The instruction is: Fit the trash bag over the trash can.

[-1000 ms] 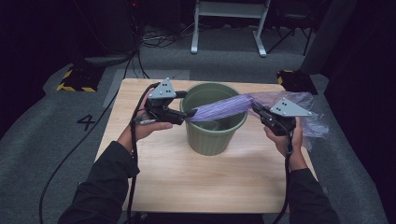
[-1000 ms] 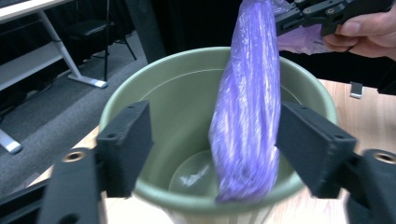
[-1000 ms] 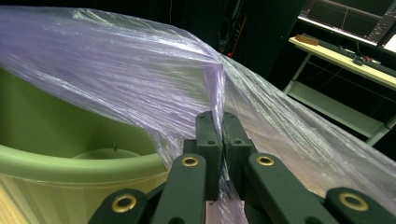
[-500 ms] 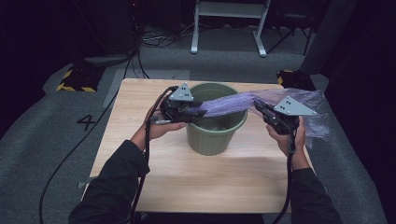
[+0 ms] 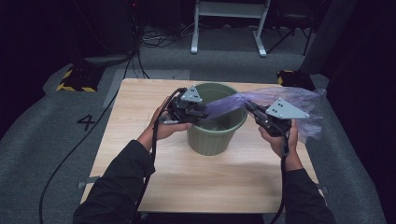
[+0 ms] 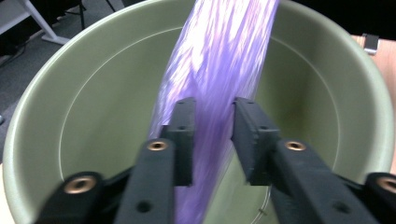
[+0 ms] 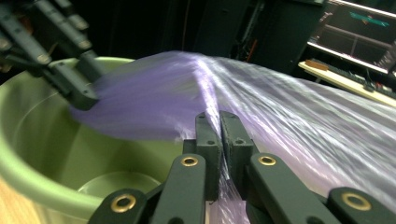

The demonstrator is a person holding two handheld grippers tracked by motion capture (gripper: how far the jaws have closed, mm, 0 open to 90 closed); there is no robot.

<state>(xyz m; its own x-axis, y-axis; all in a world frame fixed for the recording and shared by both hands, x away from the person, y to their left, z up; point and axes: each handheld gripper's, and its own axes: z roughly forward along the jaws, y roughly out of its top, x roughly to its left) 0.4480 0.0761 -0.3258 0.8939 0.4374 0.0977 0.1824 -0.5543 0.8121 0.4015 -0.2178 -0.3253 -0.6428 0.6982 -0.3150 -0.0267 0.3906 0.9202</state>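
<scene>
A green plastic bin (image 5: 215,140) stands on the wooden table (image 5: 140,107). A thin purple plastic bag (image 5: 280,97) stretches from the bin's mouth out to the right. My left gripper (image 5: 205,113) reaches over the bin's left rim; its jaws have just been closing and now pinch a bunched strand of the bag (image 6: 224,46) above the bin's inside (image 6: 93,107). The left gripper view shows that grip (image 6: 212,116) close up. My right gripper (image 5: 247,106) is shut on the bag's film (image 7: 289,121) at the bin's right rim (image 7: 28,140), jaws (image 7: 218,121) nearly touching.
Black cables trail from both grippers off the table's near edge. Grey carpet with a painted "4" (image 5: 87,122) surrounds the table. A white frame's legs (image 5: 229,28) and a yellow-black striped block (image 5: 74,81) stand on the floor beyond.
My left gripper has moved right, from beside the bin's left wall to over its rim, and closed on the bag. The right gripper has barely shifted.
</scene>
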